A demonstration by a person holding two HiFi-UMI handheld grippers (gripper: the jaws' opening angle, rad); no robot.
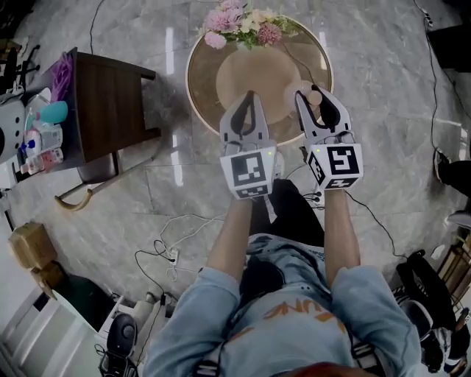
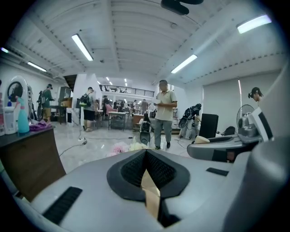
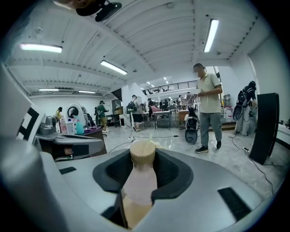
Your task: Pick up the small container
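Now my right claw (image 1: pixel 316 103) is clamped on the small container (image 3: pixel 141 174), a pale pink bottle with a round wooden cap (image 3: pixel 142 153), held in the air above the round table (image 1: pixel 210 81) and its flowers (image 1: pixel 246 22). Its long axis runs along my jaws, cap pointing forward past the fingertips, roughly level. To do this well, I judge a steady squeeze and level wrist matter, so it cannot slide out. My left claw (image 1: pixel 249 99) is pressed together, empty.

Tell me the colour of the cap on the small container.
Light tan; the cap shows best in the right gripper view.
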